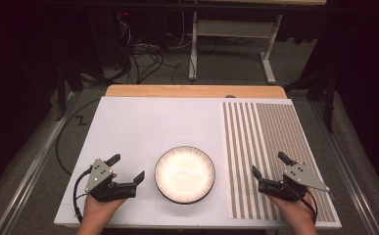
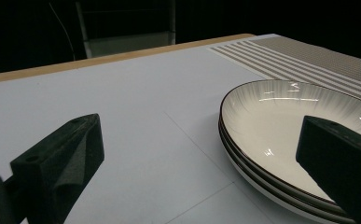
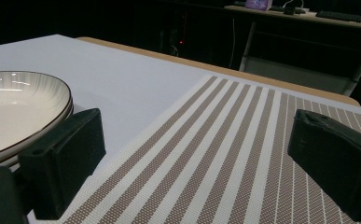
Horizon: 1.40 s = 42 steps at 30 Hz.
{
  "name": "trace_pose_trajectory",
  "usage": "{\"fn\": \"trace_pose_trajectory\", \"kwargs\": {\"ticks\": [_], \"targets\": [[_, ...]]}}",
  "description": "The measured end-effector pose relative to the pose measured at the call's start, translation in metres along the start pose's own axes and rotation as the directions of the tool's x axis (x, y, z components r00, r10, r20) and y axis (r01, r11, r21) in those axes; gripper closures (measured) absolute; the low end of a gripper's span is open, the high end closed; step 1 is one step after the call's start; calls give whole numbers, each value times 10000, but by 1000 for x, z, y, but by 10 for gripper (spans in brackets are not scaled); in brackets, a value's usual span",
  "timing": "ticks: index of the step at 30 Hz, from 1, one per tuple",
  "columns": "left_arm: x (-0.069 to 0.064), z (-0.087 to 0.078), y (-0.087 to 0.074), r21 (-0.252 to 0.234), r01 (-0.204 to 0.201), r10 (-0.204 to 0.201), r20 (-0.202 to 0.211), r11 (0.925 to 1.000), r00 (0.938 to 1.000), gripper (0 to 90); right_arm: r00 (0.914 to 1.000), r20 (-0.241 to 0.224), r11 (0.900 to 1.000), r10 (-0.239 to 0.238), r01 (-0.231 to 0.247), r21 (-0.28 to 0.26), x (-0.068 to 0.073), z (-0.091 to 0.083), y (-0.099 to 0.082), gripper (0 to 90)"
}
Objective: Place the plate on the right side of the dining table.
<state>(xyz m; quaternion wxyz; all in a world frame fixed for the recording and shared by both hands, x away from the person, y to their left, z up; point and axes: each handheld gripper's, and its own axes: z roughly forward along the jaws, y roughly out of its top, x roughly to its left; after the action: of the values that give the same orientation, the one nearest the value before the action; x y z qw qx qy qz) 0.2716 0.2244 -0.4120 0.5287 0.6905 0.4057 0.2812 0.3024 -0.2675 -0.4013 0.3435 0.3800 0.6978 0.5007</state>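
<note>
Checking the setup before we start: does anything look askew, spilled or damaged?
Nothing stands out. The stacked plates sit level and clean on the white sheet, the striped placemat lies flat and square to the table edge, and both tongs, left and right, hover open.

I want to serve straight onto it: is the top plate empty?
Empty. The top plate shows a bare white bowl, only light glints, in the high view and both gripper views.

The plates look like glazed ceramic — glossy, catching bright streaks of light, with a thin dark rim. The placemat is a coarse woven mesh, matt and striped. The table has a smooth matt white sheet over it — bare wood along the far edge.
</note>
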Motion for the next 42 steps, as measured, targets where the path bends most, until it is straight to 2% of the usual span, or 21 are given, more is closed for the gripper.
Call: {"fn": "trace_pose_trajectory", "kwargs": {"ticks": [5,9,17,25,28,37,42], "targets": [[1,-1,1,-137,54,-55,-84,9999,9999,11,9996,-201,9997,-213,214,69,10,4,4,56],[2,-2,2,-179,43,-46,-186,9998,9998,7,9981,-501,9993,-350,355,102,23,11,8,60],[3,-3,2,-198,70,-75,-235,9998,9997,3,9890,-1200,9960,-863,884,121,53,25,19,63],[1,-3,3,-254,-103,98,-183,9996,9998,3,9798,-1730,9938,-1002,1068,296,73,35,29,74],[1,-2,3,-281,-69,65,-156,9996,9999,3,9759,-1880,9919,-1105,1202,409,78,38,31,85],[0,-2,2,-395,-93,88,-123,9992,9999,3,9737,-2138,9922,-791,976,775,85,60,46,189],[1,-3,1,-419,-80,72,-194,9991,9998,3,9696,-2342,9898,-705,971,1041,87,70,46,292]]}}
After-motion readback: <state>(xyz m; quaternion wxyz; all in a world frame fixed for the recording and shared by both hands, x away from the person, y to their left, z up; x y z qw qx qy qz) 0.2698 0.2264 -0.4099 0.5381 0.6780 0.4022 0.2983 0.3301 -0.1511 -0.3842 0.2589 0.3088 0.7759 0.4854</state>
